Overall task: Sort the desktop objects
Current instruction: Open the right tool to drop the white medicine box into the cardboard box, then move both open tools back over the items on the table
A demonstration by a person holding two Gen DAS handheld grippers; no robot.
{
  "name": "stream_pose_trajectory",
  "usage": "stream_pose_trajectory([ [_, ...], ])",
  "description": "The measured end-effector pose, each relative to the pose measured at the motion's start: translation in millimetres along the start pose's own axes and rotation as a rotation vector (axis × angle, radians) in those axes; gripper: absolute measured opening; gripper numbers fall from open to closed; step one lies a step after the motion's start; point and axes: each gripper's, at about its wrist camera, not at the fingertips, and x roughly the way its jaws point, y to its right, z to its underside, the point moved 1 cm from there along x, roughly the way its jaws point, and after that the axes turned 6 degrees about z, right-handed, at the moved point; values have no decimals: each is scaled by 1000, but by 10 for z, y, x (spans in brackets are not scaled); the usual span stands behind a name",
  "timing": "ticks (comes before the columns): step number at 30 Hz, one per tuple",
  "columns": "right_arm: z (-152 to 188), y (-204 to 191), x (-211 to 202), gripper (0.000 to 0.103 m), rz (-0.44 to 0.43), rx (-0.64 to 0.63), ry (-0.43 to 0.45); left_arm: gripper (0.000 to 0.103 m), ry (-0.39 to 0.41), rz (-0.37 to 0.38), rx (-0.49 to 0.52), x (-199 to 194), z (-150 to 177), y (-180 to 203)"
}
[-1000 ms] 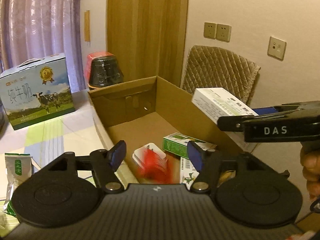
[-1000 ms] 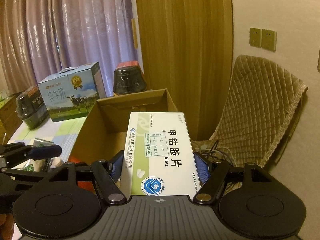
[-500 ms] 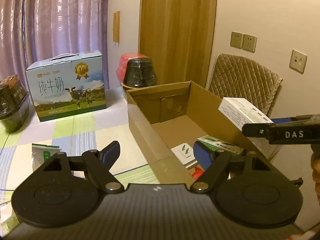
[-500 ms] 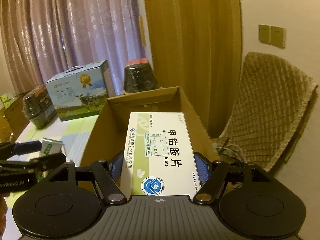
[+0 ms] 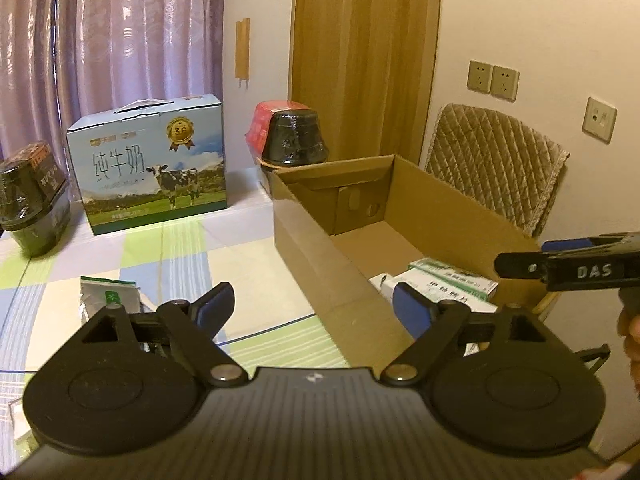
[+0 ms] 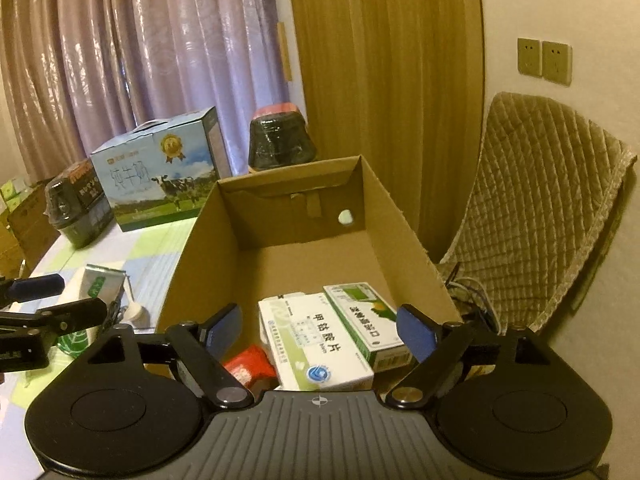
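An open cardboard box (image 6: 200,240) stands on the table, and my right gripper (image 6: 320,328) hangs open above its near end. Below it in the box lie a white medicine box (image 6: 316,340), a green-and-white box (image 6: 364,324) and a red packet (image 6: 248,368). My left gripper (image 5: 312,306) is open and holds nothing, hovering over the box's left wall (image 5: 316,248) and the table. A green-and-white sachet (image 5: 108,296) lies on the tablecloth to its left. The left wrist view shows the right gripper (image 5: 520,258) at the right edge.
A blue milk carton case (image 5: 148,168), a black wrapped bowl (image 5: 294,140) and a dark container (image 5: 32,200) stand at the back of the checked tablecloth (image 5: 180,248). A quilted chair (image 6: 540,208) is right of the box. A small white cap (image 6: 134,312) lies near the sachet.
My right gripper has opened and let go of the white medicine box, which now lies in the cardboard box. My left gripper has drawn back and left, away from the box's inside.
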Motion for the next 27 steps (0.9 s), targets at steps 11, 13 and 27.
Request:
stream_pose_trajectory([
  [11,2,-257,-114,97,-32,-50,-4,90,-13,-38,-7,-165,58,-226],
  [13,-7,-323,-124,99,-38,-58,-2,92,-18,-48,-13,-201,76,-280],
  [27,-105,-932,-226,101,-132,-108,45,97,-20,-171,-69,-635,210,-896],
])
